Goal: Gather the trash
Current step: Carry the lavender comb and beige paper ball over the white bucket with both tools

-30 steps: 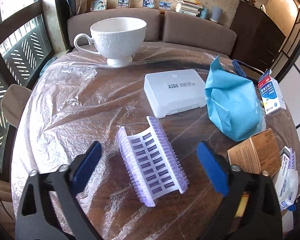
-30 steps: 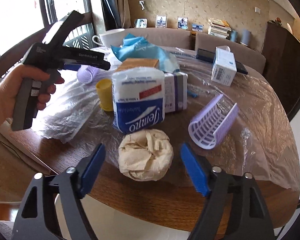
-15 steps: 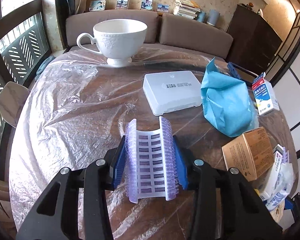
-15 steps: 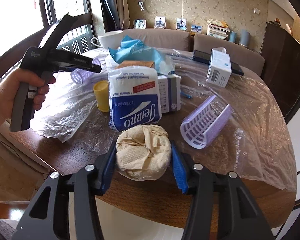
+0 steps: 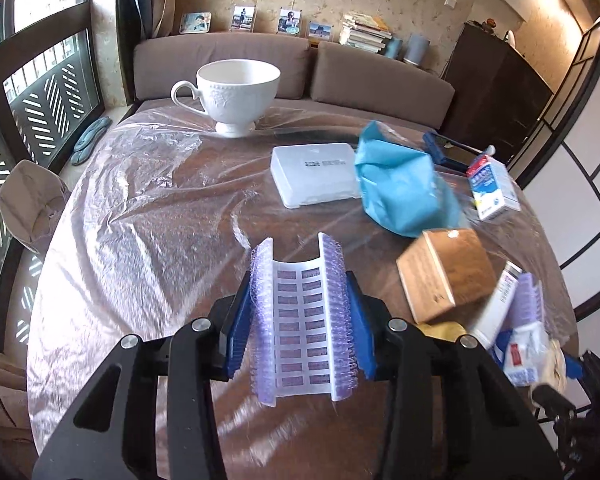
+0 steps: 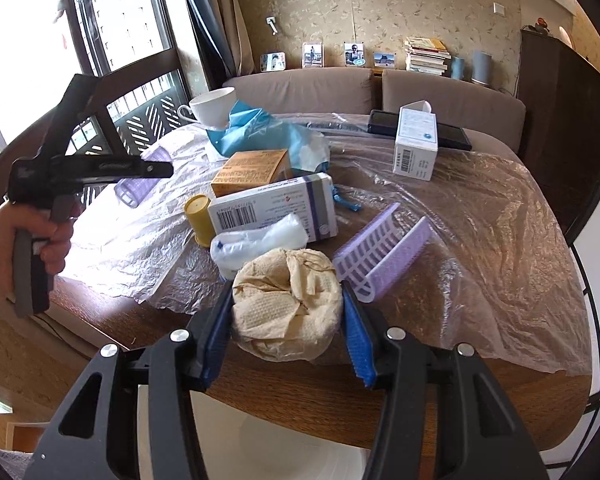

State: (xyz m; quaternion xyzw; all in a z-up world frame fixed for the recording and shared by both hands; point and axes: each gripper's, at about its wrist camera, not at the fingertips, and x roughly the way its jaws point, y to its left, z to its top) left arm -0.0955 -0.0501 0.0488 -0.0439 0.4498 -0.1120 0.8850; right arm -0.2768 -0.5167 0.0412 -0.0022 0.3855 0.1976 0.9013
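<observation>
My left tongs (image 5: 300, 320) clamped on purple curler tray (image 5: 302, 320) across ribbed edges: light, springy, flexes. My right tongs (image 6: 286, 316) clamped on crumpled paper wad (image 6: 286, 304): soft, weightless, compresses; grip mid-body.

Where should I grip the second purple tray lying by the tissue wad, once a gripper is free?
Probably across its two raised long walls, the way the left gripper holds the first purple tray. The second purple tray lies open side up and slanted, so come from above its near end, fingers outside both walls, clear of the tissue wad.
</observation>
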